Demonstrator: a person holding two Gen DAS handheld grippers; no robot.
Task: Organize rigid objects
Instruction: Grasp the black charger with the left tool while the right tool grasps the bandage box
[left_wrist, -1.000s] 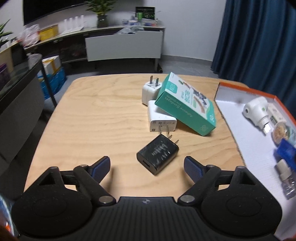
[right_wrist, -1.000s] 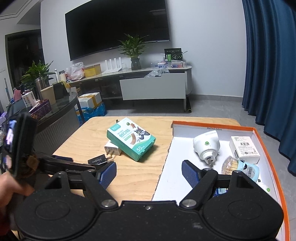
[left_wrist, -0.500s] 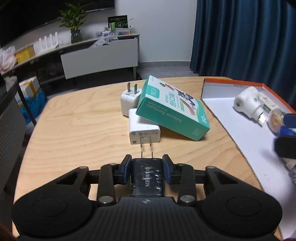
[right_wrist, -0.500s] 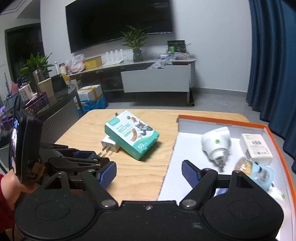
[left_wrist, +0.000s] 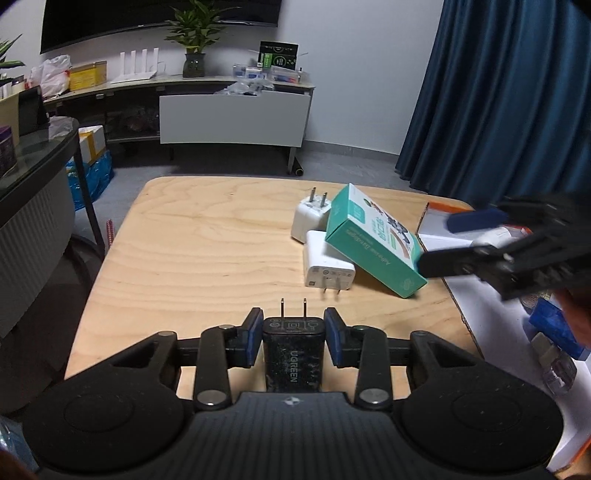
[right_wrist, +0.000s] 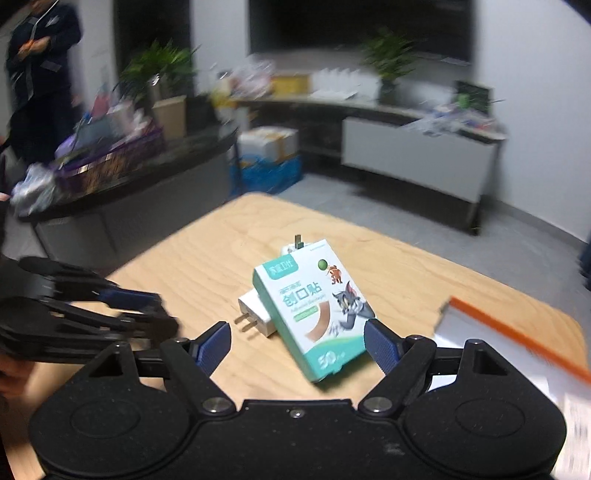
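Note:
My left gripper (left_wrist: 293, 325) is shut on a black UGREEN charger (left_wrist: 293, 354), prongs pointing forward, just above the wooden table (left_wrist: 203, 251). Ahead to the right, a green bandage box (left_wrist: 373, 243) leans on two white chargers (left_wrist: 327, 267) (left_wrist: 308, 218). In the right wrist view my right gripper (right_wrist: 297, 334) stands open over the near end of the green box (right_wrist: 314, 306), not touching it; one white charger (right_wrist: 255, 314) pokes out beneath. The right gripper (left_wrist: 461, 240) also shows in the left wrist view, by the box's right end.
An orange-rimmed white tray (left_wrist: 491, 317) lies on the table's right side and holds a blue box (left_wrist: 554, 328) and a small clear bottle (left_wrist: 557, 365). A dark glass side table (left_wrist: 33, 158) stands left. A person in dark clothes (right_wrist: 40, 74) stands far left.
The left gripper closed on the black charger and picked it up off the table. The right gripper swung left from over the tray to the green box.

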